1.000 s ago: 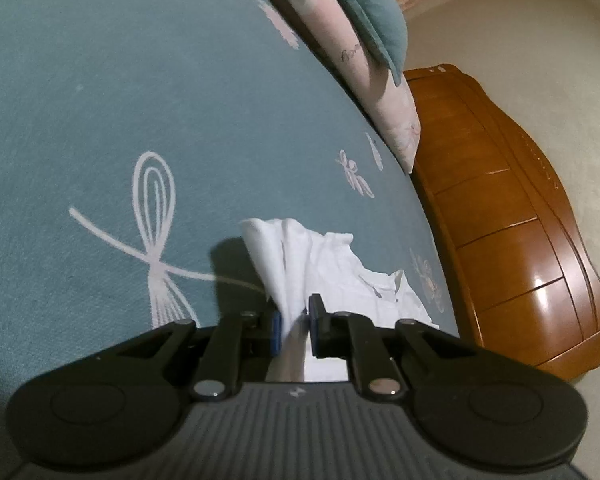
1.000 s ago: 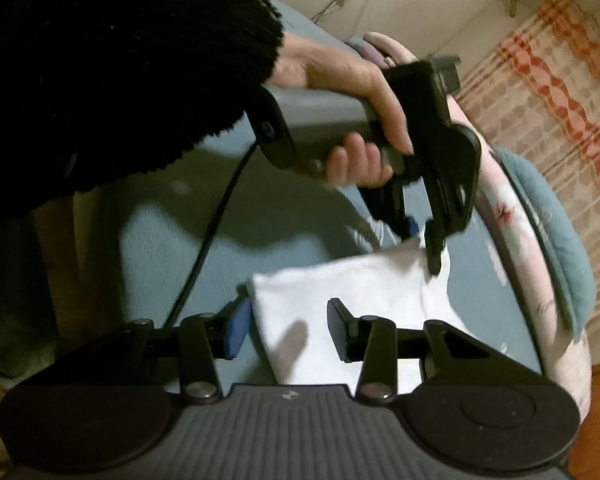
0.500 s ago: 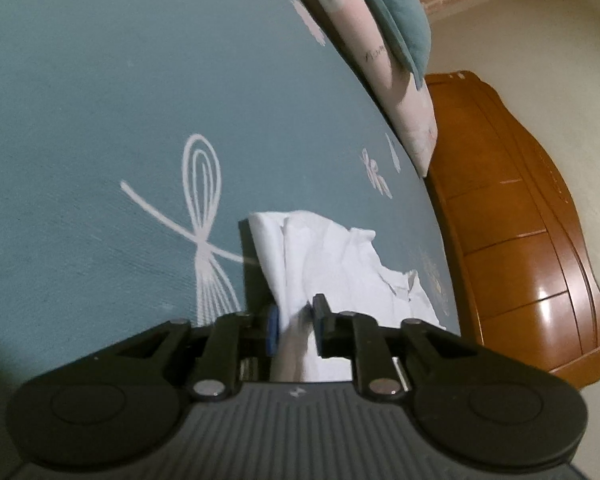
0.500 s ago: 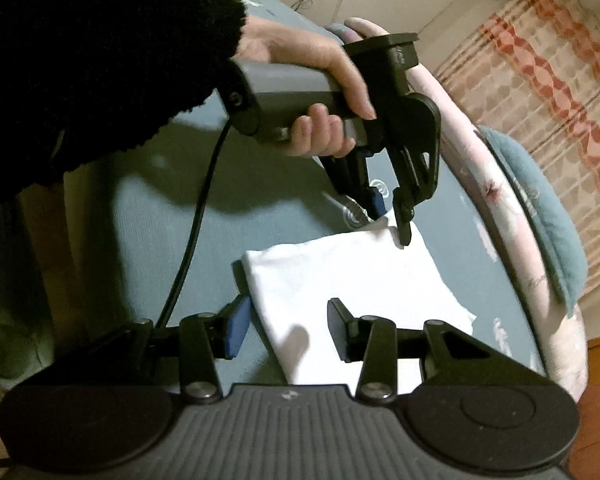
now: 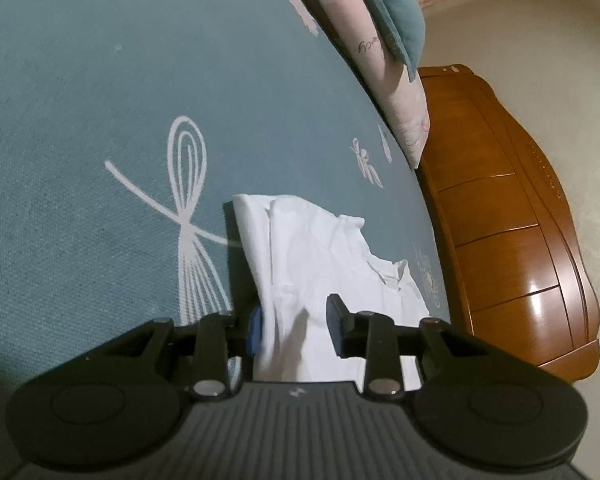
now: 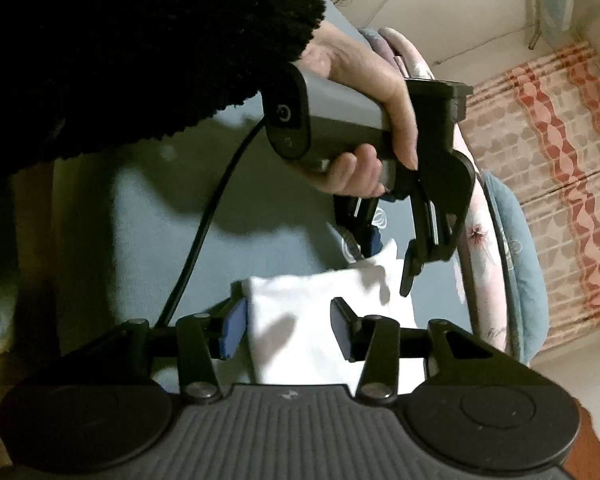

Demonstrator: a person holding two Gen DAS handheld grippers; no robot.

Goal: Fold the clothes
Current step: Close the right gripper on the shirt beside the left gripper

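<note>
Bed (image 5: 100, 80) cut off by frame edges. White garment (image 5: 320, 248) laid folded on bed, near edge hidden behind tools. Left tool (image 5: 294, 326) just opened, released, garment between jaws. Right tool (image 6: 286, 330) opened wider, gripping nothing.

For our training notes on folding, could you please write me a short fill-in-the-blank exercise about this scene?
1. The folded garment on the bed is ____ in colour.
2. The bedsheet under it is teal with a ____ ribbon pattern.
3. The garment lies between the fingers of the left gripper, and these stand ____.
4. The footboard of the bed is made of ____.

Missing words: white; white; open; wood
</note>
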